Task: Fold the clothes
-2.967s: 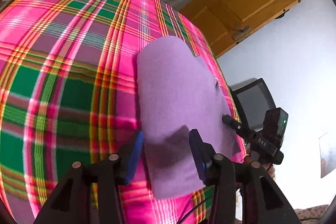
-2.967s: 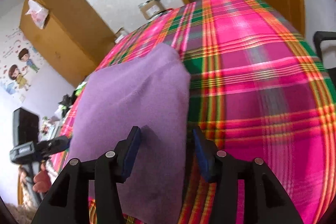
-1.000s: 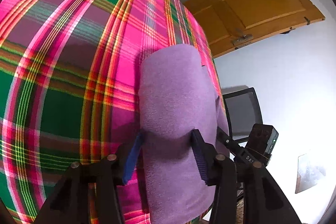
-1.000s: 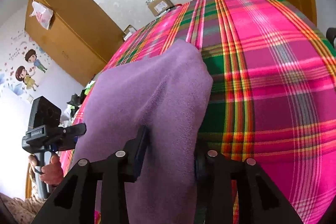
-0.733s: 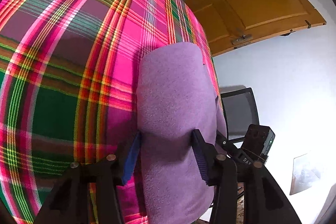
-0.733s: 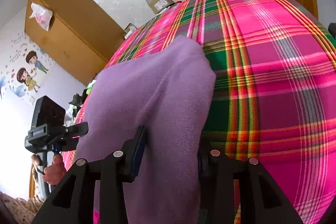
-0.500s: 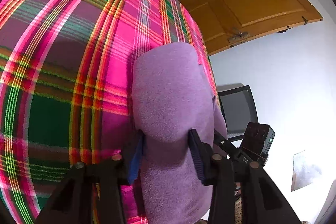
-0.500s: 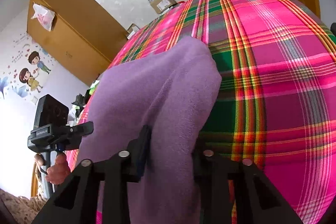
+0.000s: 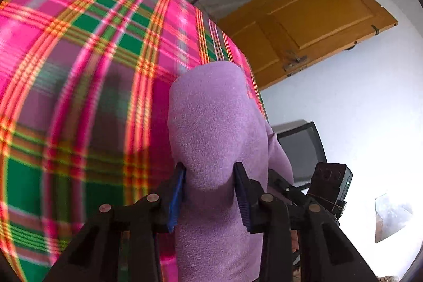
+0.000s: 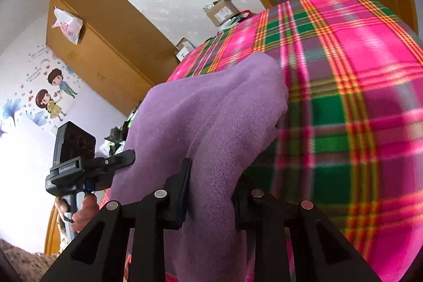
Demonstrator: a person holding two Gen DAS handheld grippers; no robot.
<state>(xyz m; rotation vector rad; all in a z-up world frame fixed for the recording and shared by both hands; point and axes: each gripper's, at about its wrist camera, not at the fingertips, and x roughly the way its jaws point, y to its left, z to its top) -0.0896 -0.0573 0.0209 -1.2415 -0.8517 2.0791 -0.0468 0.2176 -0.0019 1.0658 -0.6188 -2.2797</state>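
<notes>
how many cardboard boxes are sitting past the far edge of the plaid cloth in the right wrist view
2: a larger cardboard box beyond the far edge of the plaid cloth, and a smaller box lower left of it, by the wardrobe. Others may be hidden.

Fuzzy matt purple fleece garment [image 9: 214, 123], woven plaid cloth bedcover [image 9: 79, 86], smooth varnished wooden door [image 9: 312, 25]

Garment [image 9: 211, 123] on the plaid cloth [image 9: 79, 97], between both tools' fingers; door [image 9: 304, 25] behind.
</notes>
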